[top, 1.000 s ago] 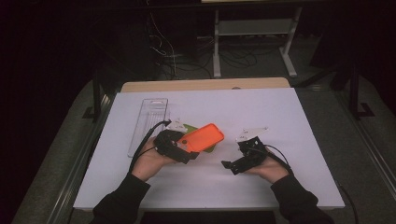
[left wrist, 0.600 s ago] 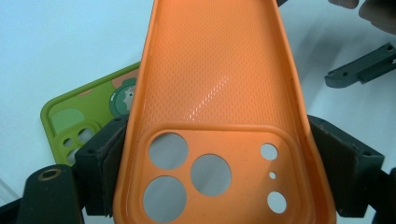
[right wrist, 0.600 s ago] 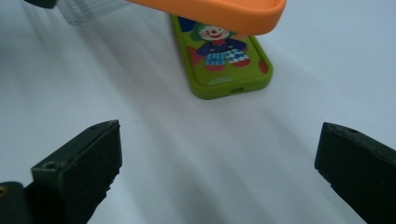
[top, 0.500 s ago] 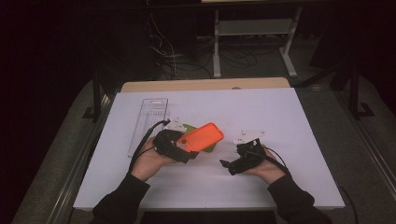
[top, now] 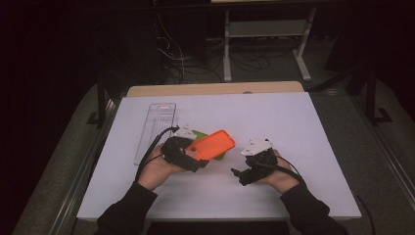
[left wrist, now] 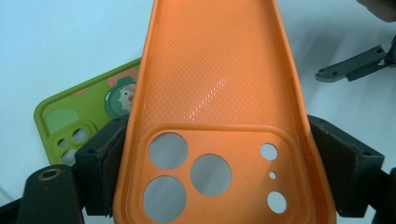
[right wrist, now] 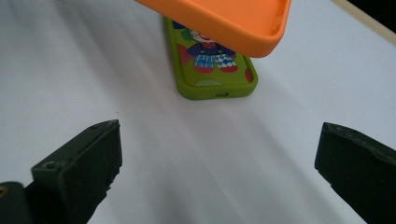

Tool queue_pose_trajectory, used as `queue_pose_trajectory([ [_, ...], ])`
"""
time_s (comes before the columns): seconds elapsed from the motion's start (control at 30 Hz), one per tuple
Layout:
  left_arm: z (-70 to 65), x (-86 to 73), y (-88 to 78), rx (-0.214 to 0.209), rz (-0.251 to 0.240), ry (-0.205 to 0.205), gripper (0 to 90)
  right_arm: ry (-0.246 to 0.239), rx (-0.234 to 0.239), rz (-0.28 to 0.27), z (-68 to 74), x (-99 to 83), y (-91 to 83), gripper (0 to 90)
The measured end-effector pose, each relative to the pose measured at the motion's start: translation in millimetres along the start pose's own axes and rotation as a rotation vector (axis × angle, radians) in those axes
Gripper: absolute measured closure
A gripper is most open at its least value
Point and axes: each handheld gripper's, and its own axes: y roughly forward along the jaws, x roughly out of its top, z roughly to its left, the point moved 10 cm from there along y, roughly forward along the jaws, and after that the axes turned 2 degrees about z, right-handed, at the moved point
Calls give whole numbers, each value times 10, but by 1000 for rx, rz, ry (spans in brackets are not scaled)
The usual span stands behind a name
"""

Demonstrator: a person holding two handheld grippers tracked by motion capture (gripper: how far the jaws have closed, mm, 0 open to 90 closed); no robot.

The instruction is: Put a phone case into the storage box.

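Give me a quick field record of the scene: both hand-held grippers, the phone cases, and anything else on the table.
left hand-held gripper: shut on orange phone case at its camera-hole end, case lifted off the table
right hand-held gripper: open, nothing between its jaws
green phone case: flat on the table, partly under the orange one
clear plastic tray: left of the cases
table: white top

The white rectangular tabletop (top: 274,117) carries a green cartoon-printed phone case (right wrist: 212,70) lying flat, just beyond the left tongs (top: 198,164), and what looks like a clear plastic tray (top: 155,128) to their left.
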Motion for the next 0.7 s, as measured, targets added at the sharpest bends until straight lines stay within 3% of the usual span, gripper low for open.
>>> queue_pose_trajectory([
  [0.03, -15, 14, 10, -4, -15, -17, 159, -11, -10, -3, -6, 3, -2, 0],
  [0.7, -3, 12, 6, -5, -12, 4, 159, -283, -197, -51, -17, 123, -73, 0],
])
